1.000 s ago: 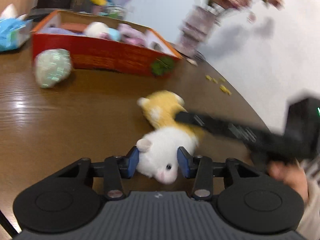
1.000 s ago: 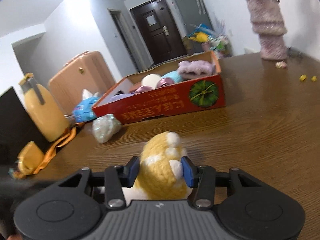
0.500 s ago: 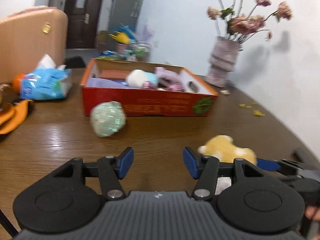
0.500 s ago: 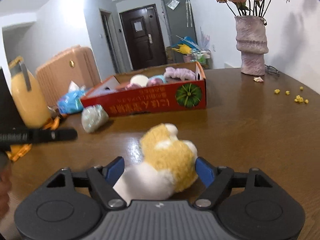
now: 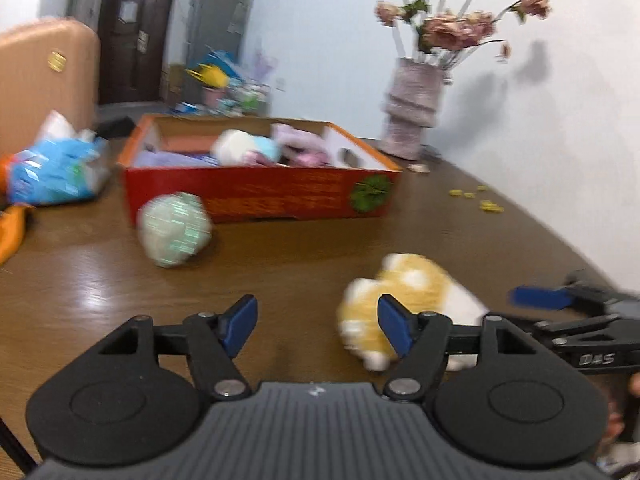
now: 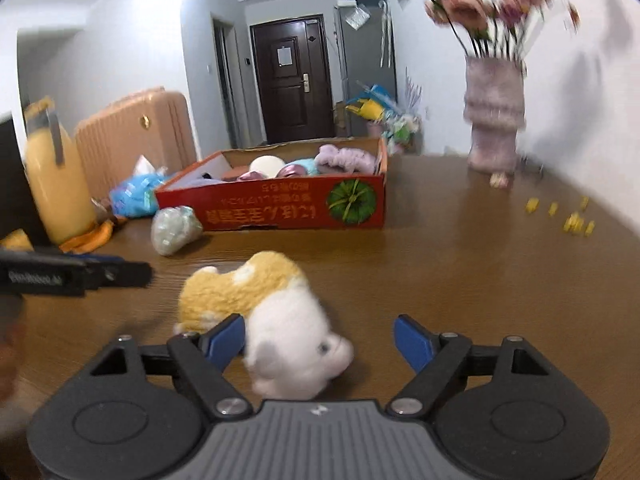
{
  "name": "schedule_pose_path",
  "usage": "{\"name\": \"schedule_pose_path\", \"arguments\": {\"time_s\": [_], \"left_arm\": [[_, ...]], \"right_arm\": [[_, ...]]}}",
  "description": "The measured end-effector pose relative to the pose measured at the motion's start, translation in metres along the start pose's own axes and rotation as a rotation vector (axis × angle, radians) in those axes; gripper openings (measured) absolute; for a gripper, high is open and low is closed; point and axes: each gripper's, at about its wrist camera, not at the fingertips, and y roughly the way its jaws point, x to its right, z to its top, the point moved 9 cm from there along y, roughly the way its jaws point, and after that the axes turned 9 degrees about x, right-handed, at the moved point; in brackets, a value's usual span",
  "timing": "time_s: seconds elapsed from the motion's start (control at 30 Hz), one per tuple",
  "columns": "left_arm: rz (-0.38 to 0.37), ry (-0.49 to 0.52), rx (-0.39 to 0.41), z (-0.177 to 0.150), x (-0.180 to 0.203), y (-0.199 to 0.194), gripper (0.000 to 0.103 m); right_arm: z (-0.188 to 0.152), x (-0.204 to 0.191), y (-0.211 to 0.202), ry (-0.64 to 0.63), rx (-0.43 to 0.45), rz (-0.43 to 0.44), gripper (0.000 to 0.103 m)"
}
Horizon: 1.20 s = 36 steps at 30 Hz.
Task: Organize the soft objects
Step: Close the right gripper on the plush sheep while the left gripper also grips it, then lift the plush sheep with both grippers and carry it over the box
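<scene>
Plush hamster (image 6: 260, 308) loose on table (image 6: 460, 280), short of red box (image 6: 280, 210). Left gripper (image 5: 316, 320) just opening, wide, empty. Right gripper (image 6: 320, 340) just opened, hamster between jaws, ungripped. Recentre, pinch mid-body, lift clear over box wall.

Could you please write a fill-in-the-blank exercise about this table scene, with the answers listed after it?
1. The yellow and white plush hamster lies on the wooden ____.
2. The soft toys already collected sit inside the ____ cardboard box.
3. The pale green ball rests on the table just in front of the ____.
4. Nothing is between the fingers of the ____ gripper, whose jaws have just been opening.

Missing words: table; red; box; left
</scene>
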Motion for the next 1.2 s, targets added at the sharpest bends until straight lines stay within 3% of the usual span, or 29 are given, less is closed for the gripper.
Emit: {"name": "schedule_pose_path", "arguments": {"time_s": [0.13, 0.2, 0.23, 0.37, 0.47, 0.57, 0.77, 0.9, 1.07, 1.2], "left_arm": [[-0.044, -0.060, -0.046, -0.007, 0.009, 0.017, 0.063], [-0.062, -0.103, -0.062, -0.011, 0.010, 0.027, 0.057], [-0.058, -0.126, -0.084, -0.014, 0.009, 0.032, 0.049], [-0.081, -0.211, -0.108, -0.021, 0.006, 0.039, 0.043], [-0.083, -0.252, -0.112, -0.021, 0.001, 0.044, 0.039], [-0.108, -0.251, -0.109, -0.018, 0.003, 0.048, 0.032], [-0.111, -0.210, -0.076, -0.002, 0.011, 0.048, 0.029], [-0.097, -0.140, 0.001, 0.045, 0.018, 0.050, 0.028], [-0.104, -0.095, 0.079, 0.141, 0.018, 0.072, 0.027], [-0.060, -0.020, 0.083, 0.201, 0.014, 0.113, 0.027]], "right_arm": [[-0.001, 0.010, -0.001, 0.111, 0.026, 0.025, 0.072], [0.003, 0.012, 0.005, 0.156, 0.042, 0.058, 0.070], [0.003, 0.014, 0.010, 0.173, 0.040, 0.073, 0.066], [-0.004, 0.009, 0.031, 0.190, -0.028, 0.115, 0.050], [-0.011, 0.003, 0.036, 0.206, -0.057, 0.142, 0.045], [-0.014, 0.000, 0.035, 0.251, -0.066, 0.164, 0.040], [-0.004, -0.004, 0.032, 0.205, -0.043, 0.138, 0.036], [0.035, -0.006, 0.031, 0.169, 0.021, 0.137, 0.036], [0.124, 0.001, 0.051, 0.147, 0.107, 0.149, 0.036], [0.188, 0.012, 0.092, 0.178, 0.088, 0.148, 0.036]]}}
